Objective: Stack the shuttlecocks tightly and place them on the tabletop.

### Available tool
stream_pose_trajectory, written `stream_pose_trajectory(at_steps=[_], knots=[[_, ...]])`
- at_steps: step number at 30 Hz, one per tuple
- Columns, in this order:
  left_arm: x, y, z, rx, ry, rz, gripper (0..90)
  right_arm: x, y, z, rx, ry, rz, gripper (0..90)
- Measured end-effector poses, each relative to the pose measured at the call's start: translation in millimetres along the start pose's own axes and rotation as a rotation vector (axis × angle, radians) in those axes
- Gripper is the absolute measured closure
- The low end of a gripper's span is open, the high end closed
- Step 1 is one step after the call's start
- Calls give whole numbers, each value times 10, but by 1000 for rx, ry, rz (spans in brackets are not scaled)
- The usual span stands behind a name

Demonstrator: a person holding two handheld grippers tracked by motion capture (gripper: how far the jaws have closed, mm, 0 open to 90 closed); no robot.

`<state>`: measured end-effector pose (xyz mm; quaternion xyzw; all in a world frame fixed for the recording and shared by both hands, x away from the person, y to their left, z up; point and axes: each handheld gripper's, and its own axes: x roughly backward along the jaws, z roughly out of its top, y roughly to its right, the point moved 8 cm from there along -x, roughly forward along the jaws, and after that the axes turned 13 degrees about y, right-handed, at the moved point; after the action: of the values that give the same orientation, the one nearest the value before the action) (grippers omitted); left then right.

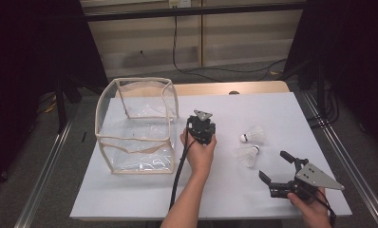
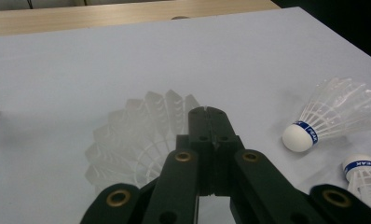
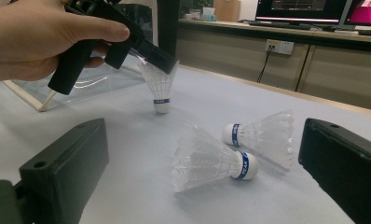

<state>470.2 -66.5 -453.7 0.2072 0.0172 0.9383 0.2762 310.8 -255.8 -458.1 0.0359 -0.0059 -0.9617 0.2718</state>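
A hand holds my left gripper [image 1: 202, 127] pointing down over the middle of the white sheet. Its jaws are shut on the feather rim of a white shuttlecock [image 3: 159, 86], which hangs cork down just over the sheet. In the left gripper view the feathers [image 2: 137, 140] fan out to the left of the closed jaws. Two more shuttlecocks lie on their sides to the right, one farther back [image 1: 252, 136] and one nearer [image 1: 250, 155]. My right gripper [image 1: 273, 165] stands open at the front right, aimed at these two with nothing between its jaws.
A clear soft-sided box with a beige rim [image 1: 135, 126] stands open-topped on the left of the white sheet [image 1: 144, 199]. A cable trails from the left gripper along the forearm. The wooden table edge [image 1: 215, 88] runs along the back.
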Motion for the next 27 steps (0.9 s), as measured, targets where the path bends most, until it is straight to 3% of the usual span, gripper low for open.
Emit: stream_pose_trajectory(at_steps=[11,27], knots=[[116,-135,60,-26,-24,74,900,0,-1,4,0,2,-1,11],[189,-292,68,-82,-53,139,900,-1,1,7,8,3,-2,11]])
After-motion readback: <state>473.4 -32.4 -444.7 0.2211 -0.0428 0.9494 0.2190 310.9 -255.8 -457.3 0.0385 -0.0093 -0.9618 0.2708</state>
